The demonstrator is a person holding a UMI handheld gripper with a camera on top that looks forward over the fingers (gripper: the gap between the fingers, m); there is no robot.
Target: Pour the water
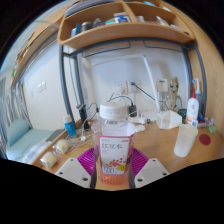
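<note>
Your claw is clamped on the capped water bottle, upright; nothing's poured, and the empty plastic cup waits ahead-right.

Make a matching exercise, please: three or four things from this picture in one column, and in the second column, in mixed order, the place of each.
Things:
1. bottle with white cap
2. clear plastic cup
3. wooden shelf
4. small blue bottle

Places:
A. high on the wall, above the desk
B. between the fingers of the claw
C. on the desk, right of the claw
D. at the back of the desk, left of the claw

Pairs: 1-B, 2-C, 3-A, 4-D
</note>
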